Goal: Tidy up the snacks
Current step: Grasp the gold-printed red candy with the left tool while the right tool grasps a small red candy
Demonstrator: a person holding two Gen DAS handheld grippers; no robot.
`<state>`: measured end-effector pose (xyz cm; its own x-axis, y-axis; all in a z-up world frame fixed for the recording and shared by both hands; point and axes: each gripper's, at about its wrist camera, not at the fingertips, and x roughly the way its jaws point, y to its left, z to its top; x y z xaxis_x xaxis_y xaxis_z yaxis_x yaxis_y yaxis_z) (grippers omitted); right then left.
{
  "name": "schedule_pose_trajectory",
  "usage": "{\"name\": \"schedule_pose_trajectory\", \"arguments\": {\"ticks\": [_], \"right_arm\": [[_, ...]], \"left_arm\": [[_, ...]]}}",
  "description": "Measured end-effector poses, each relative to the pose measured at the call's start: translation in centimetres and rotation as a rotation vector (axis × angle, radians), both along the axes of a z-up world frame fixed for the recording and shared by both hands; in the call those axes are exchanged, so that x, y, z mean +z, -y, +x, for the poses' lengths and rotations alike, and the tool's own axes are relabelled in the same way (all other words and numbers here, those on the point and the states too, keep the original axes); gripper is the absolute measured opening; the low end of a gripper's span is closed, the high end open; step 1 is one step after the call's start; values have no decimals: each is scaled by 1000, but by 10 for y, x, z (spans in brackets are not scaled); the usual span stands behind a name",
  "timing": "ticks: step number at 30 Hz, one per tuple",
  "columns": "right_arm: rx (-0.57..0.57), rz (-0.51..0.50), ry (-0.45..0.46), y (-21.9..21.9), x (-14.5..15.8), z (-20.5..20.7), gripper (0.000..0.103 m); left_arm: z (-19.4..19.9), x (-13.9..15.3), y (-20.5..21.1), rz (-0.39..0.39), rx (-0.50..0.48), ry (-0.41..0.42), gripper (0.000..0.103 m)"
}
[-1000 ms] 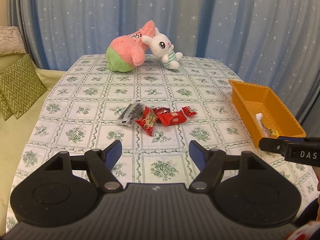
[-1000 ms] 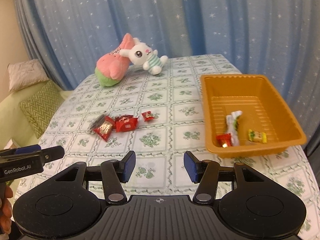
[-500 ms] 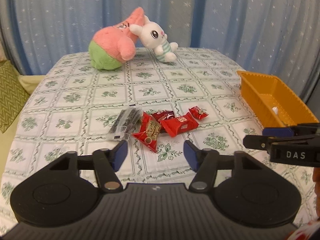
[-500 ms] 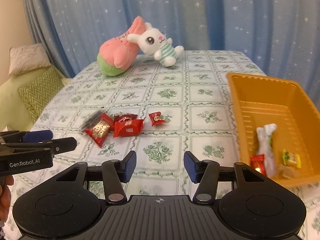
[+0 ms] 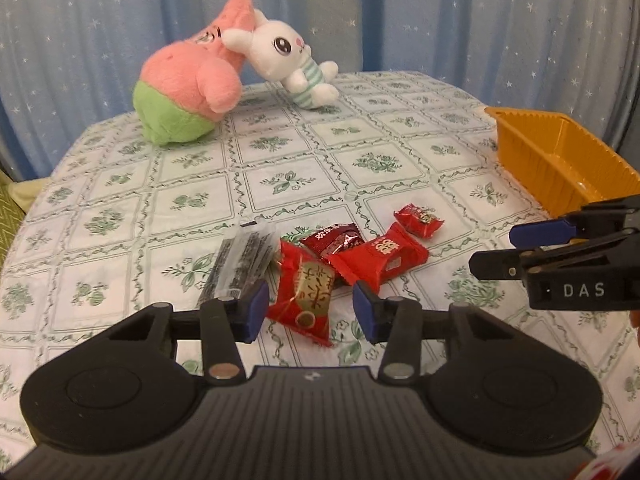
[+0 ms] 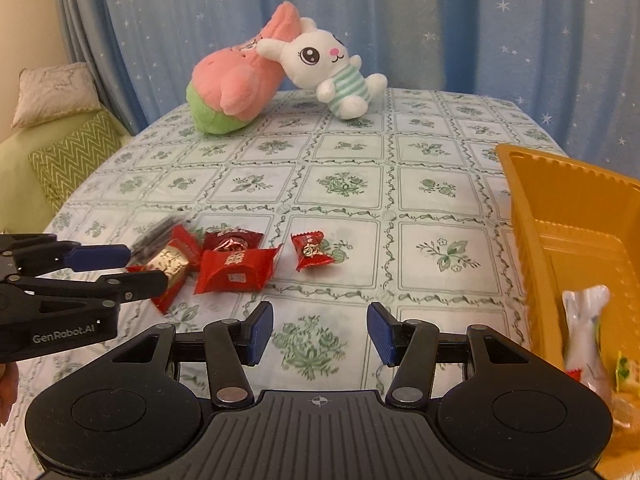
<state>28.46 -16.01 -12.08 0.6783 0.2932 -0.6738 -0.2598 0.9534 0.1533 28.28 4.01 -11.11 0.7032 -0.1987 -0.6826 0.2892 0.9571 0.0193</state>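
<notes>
Several snacks lie on the tablecloth: a red-and-gold packet [image 5: 307,295], a red bar packet [image 5: 380,259], a dark red packet [image 5: 333,237], a small red candy [image 5: 418,221] and a dark clear-wrapped packet [image 5: 240,263]. My left gripper [image 5: 307,312] is open, its pads on either side of the red-and-gold packet. My right gripper [image 6: 320,333] is open and empty, just short of the red bar packet [image 6: 236,271] and small candy [image 6: 313,249]. The orange tray [image 6: 568,216] at the right holds a white packet [image 6: 585,336] and a yellow-green candy [image 6: 626,373].
A pink-and-green plush [image 5: 188,88] and a white rabbit plush [image 5: 292,60] lie at the table's far side before a blue starred curtain. A green sofa with cushions [image 6: 68,152] stands left of the table. The orange tray [image 5: 556,160] sits near the right edge.
Both grippers have moved forward and down toward the snack pile. The left gripper's pads now flank the red-and-gold packet. Both stay open.
</notes>
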Motion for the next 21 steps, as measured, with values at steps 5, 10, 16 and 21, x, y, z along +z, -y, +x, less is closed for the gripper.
{"name": "schedule_pose_trajectory", "arguments": {"ticks": [5, 10, 16, 21], "right_arm": [[12, -10, 4, -1, -8, 14, 53], [31, -9, 23, -4, -13, 28, 53], [58, -18, 61, -12, -17, 43, 53], [69, -36, 77, -17, -22, 54, 46]], "left_arm": [[16, -10, 0, 1, -11, -31, 42], [23, -18, 0, 23, -18, -57, 32], [23, -19, -2, 6, 2, -74, 27], [23, -16, -5, -26, 19, -70, 26]]}}
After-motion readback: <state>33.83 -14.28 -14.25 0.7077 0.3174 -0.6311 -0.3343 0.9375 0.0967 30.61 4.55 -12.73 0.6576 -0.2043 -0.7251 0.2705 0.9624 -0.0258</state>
